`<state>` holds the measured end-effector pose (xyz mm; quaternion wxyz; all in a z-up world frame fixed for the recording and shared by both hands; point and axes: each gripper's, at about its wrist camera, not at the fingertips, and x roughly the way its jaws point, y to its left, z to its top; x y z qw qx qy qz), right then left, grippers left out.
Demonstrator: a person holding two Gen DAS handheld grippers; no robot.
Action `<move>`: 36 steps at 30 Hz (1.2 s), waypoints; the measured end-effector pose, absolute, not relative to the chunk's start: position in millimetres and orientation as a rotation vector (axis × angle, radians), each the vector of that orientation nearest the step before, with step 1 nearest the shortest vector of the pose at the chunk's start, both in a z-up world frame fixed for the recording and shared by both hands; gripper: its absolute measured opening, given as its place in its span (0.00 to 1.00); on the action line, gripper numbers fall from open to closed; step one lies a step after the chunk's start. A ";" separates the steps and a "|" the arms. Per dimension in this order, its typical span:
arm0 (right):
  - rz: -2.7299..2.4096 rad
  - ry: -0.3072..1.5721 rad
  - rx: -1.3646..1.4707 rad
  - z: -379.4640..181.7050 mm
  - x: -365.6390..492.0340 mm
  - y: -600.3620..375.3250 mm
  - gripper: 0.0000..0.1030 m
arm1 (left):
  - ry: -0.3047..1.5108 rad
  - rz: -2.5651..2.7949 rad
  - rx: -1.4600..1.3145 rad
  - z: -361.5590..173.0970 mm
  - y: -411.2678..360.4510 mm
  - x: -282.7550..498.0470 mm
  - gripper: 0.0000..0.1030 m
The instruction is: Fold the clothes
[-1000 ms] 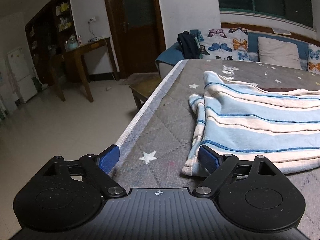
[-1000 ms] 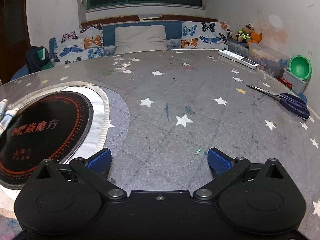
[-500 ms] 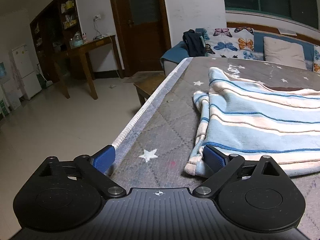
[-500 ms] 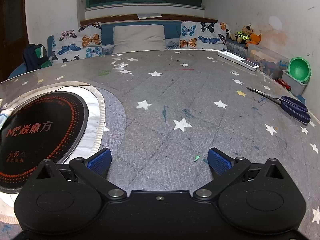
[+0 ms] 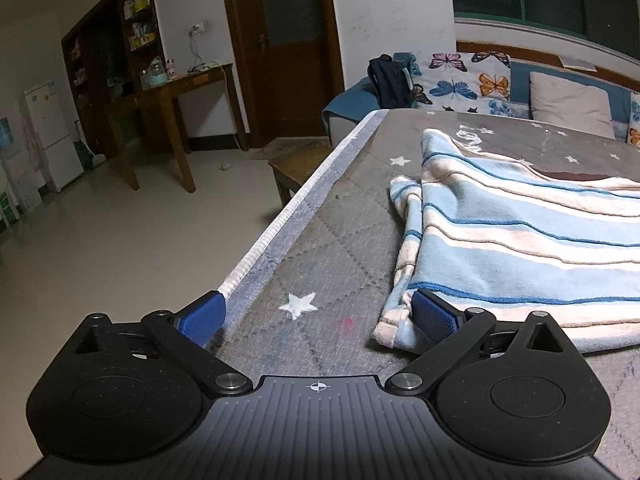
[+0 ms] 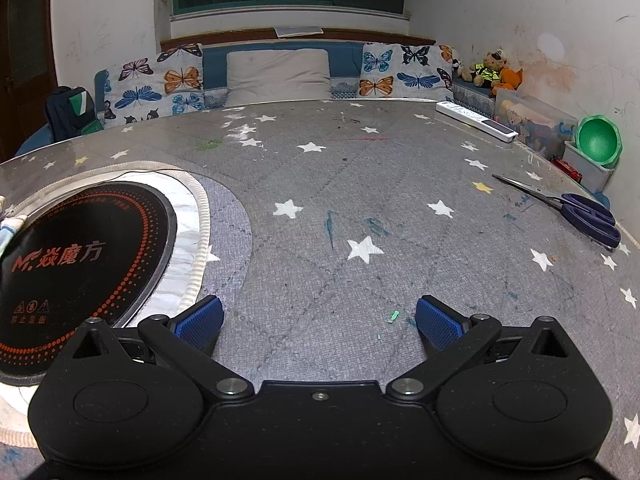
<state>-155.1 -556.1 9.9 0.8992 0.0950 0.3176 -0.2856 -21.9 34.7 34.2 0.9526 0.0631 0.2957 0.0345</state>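
Note:
A blue-and-cream striped garment (image 5: 520,240) lies folded in layers on the grey star-patterned table (image 5: 320,256), to the right in the left wrist view. My left gripper (image 5: 318,314) is open and low over the table's left edge; its right pad (image 5: 434,316) rests against the garment's near corner, and its left pad hangs past the table's rim. My right gripper (image 6: 319,320) is open over bare tabletop with nothing between its fingers. Only a small scrap of the garment (image 6: 10,228) shows at the far left of the right wrist view.
A round black induction plate (image 6: 76,256) is set into the table at the left. Scissors (image 6: 576,210), a white power strip (image 6: 476,121) and a green bowl (image 6: 598,142) lie along the right side. A sofa with butterfly cushions (image 6: 276,72) stands behind the table. Floor, a bench (image 5: 296,164) and a wooden desk (image 5: 176,92) lie left.
The left gripper has shifted slightly, so the garment's corner sits closer against its right pad. The right gripper's view has drifted a little to the left. Both stay open.

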 end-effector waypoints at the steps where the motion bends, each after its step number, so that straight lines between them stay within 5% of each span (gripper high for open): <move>1: -0.591 0.657 0.197 9.9 -155.2 -556.0 1.00 | 0.601 0.071 0.129 34.6 33.8 -22.9 0.98; 36: -0.593 0.657 0.197 9.5 -154.9 -555.4 1.00 | 0.605 0.074 0.122 28.2 42.5 -22.1 1.00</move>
